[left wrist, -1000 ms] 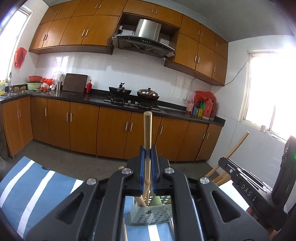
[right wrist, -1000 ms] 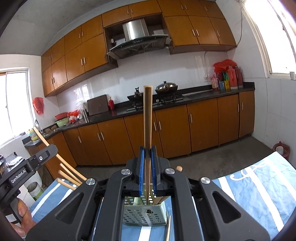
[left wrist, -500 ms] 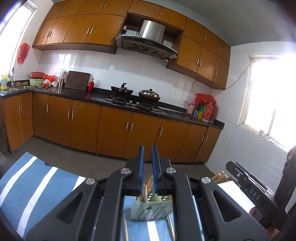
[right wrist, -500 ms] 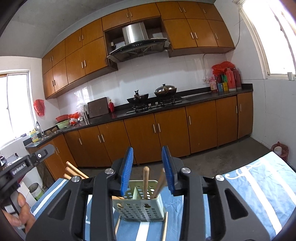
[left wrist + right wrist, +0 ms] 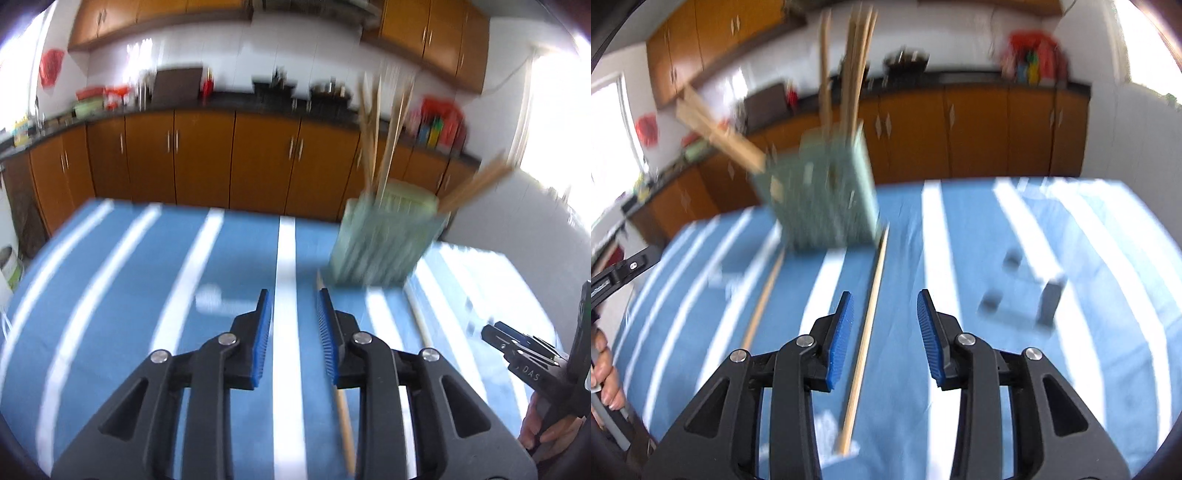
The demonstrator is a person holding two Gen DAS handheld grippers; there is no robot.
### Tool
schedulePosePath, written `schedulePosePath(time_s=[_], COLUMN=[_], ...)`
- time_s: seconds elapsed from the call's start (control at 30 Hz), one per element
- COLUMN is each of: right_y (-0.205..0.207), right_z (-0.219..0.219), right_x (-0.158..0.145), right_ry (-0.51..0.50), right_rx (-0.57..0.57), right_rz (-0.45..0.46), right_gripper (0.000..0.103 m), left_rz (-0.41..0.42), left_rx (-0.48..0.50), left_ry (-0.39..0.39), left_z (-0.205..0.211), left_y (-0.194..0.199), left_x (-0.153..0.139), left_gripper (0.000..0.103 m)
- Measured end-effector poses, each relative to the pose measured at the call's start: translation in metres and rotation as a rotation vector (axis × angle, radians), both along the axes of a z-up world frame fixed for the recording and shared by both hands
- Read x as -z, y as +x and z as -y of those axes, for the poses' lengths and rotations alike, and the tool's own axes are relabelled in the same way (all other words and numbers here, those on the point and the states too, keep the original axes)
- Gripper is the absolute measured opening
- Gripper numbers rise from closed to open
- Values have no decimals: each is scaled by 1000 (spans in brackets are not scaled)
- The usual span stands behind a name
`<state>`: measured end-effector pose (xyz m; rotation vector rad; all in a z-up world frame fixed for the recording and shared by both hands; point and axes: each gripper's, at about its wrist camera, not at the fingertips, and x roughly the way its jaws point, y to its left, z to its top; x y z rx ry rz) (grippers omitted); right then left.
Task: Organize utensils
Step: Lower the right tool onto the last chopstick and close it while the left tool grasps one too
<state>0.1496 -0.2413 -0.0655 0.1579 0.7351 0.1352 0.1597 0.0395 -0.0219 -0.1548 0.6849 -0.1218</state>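
A pale green perforated holder (image 5: 384, 240) stands on the blue striped cloth with several wooden chopsticks (image 5: 373, 136) upright in it; it also shows in the right wrist view (image 5: 823, 195). My left gripper (image 5: 293, 306) is open and empty, low over the cloth, left of the holder. A loose chopstick (image 5: 341, 410) lies just by its right finger. My right gripper (image 5: 885, 308) is open and empty, with a loose chopstick (image 5: 866, 332) lying between its fingers on the cloth. Another chopstick (image 5: 762, 302) lies further left. Both views are blurred.
The blue-and-white striped cloth (image 5: 129, 295) covers the table. Brown kitchen cabinets (image 5: 207, 162) run behind it. The right gripper (image 5: 532, 365) shows at the left view's right edge. A small dark shape (image 5: 1030, 295) lies on the cloth at right.
Both grippers let go of their chopsticks into the holder, opened, and tilted down toward the cloth. The holder now sits further from each gripper and off to the side.
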Motion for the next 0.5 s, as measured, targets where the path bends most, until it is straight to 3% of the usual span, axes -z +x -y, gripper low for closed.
schedulePosePath(time_s=[0.2, 0.37, 0.5], right_y=[0, 6, 9], right_z=[-32, -39, -30], right_x=[38, 51, 53], right_ry=[-47, -105, -92], right_rx=[-41, -21, 19], right_rz=[-105, -121, -122], right_gripper=[34, 14, 8], left_rz=[-109, -120, -139], left_rx=[20, 46, 78], left_ry=[-28, -23, -12], left_z=[1, 12, 26], left_y=[-8, -11, -7], left_x=[42, 47, 53], left_gripper=[33, 38, 38])
